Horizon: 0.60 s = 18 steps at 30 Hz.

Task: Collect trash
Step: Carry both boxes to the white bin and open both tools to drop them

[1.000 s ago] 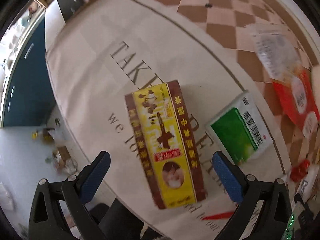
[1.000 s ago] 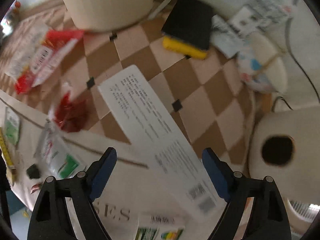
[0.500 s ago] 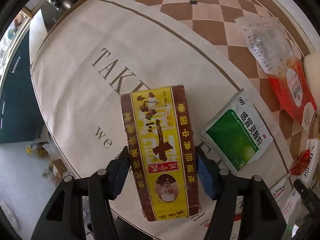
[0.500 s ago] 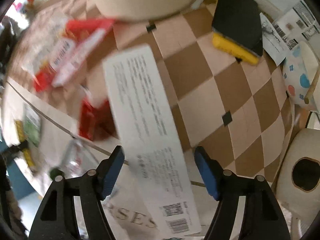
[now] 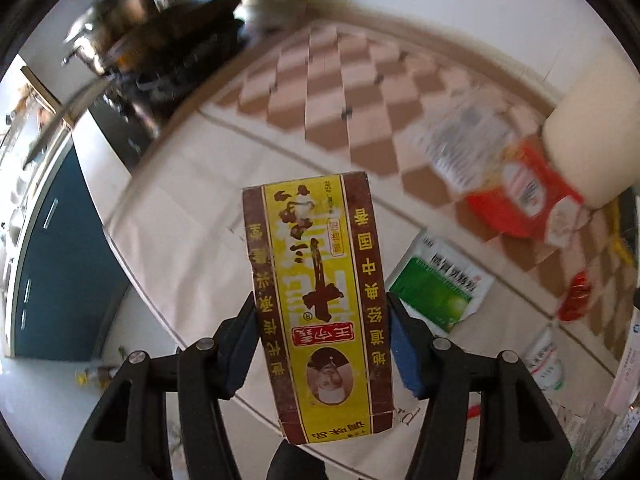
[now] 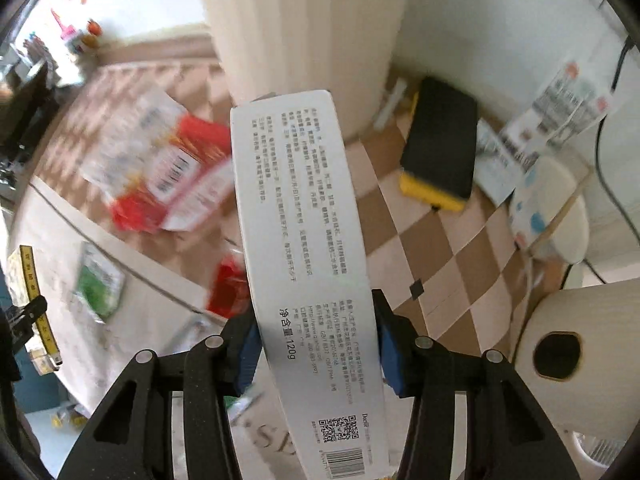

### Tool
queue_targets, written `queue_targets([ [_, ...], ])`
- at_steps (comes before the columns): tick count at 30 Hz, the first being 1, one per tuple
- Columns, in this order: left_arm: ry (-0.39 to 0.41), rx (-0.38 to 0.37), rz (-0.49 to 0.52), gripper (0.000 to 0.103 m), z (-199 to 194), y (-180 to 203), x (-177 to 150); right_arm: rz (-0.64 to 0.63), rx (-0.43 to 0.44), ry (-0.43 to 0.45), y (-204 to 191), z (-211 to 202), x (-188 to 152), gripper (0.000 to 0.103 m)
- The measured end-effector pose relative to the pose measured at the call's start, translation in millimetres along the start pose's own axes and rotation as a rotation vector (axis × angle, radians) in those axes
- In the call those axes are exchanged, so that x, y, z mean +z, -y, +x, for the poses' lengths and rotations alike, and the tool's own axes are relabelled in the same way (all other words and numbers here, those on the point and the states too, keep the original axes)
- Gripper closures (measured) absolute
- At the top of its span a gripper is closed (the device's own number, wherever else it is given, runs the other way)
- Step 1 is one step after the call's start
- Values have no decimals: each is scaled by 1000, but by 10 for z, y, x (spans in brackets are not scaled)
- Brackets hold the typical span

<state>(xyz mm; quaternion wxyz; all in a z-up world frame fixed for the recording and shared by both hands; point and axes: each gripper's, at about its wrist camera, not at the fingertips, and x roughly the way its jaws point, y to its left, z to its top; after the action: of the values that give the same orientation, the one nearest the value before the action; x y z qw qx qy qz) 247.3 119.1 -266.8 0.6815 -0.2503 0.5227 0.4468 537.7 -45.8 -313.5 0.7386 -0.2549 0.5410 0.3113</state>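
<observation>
Your left gripper [image 5: 322,354] pinches a yellow-and-brown carton [image 5: 318,304] by its long sides, the blue pads pressed flat to the cardboard near its lower half, and the carton hangs clear above the cream cloth [image 5: 192,232] that covers the near part of the floor. Your right gripper [image 6: 316,354] has just been closing, and its pads now clamp a long white box [image 6: 308,264] printed with small grey text, a QR code and a barcode at its near end; the box juts forward past the fingers, lifted off the surface.

Below the yellow carton, a green-and-white sachet [image 5: 440,284] lies on the cloth, just beside the line where the cloth meets the brown-and-cream checkered flooring [image 5: 340,96]. Farther out on the checks lies a red-and-white wrapper [image 5: 516,184], blurred, with a small red scrap [image 5: 574,296] apart from it toward the right edge.

From your right wrist, the same red-and-white wrapper shows to the left of the white box, near the foot of a tall cream ribbed bin [image 6: 304,40]. A black-and-yellow box [image 6: 440,156] rests on the checks to the right of the bin, with printed papers [image 6: 560,104] beyond it. A dark blue cabinet [image 5: 56,264] stands at the left of your left wrist's view.
</observation>
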Motion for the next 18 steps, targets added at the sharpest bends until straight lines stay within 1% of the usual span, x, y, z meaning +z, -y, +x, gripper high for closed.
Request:
queue_targets([
  [3,69,-36,9,47,-327,-263,-15,-7,21,56,-207,-401,-5,52],
  [5,108,-56,8,47,-501,-501,-49,-3,44,75,-574,-756,-58,52],
  [7,138,-60,1,47,-577,-788,-72,-5,77,97,-893,-1028,-193,52],
  [8,154,-64,-13,47,-666,-989,-137,-11,96,104,-1086,-1128,-289,52],
  [9,160,-64,-24,47,-646,-1168,-141,-20,112,107,-1297,-1254,-409,52],
  [11,167,-61,-54,47,-734,-1586,-275,-66,152,109,-1803,-1368,-583,52],
  [12,168,-54,-69,47,-747,-1756,-327,-85,158,110,-1988,-1396,-636,52],
  [14,160,-38,-107,47,-756,-2151,-477,-146,187,97,-2522,-1412,-830,52],
  [15,148,-24,-131,47,-728,-2396,-576,-168,199,87,-2744,-1402,-917,52],
  [16,138,-13,-150,47,-687,-2572,-670,-206,219,71,-3079,-1367,-1046,52],
  [17,119,3,-176,47,-609,-2834,-805,-226,228,63,-3274,-1351,-1118,52],
  [18,104,14,-193,47,-539,-2960,-887,-260,243,47,-3554,-1305,-1230,52],
])
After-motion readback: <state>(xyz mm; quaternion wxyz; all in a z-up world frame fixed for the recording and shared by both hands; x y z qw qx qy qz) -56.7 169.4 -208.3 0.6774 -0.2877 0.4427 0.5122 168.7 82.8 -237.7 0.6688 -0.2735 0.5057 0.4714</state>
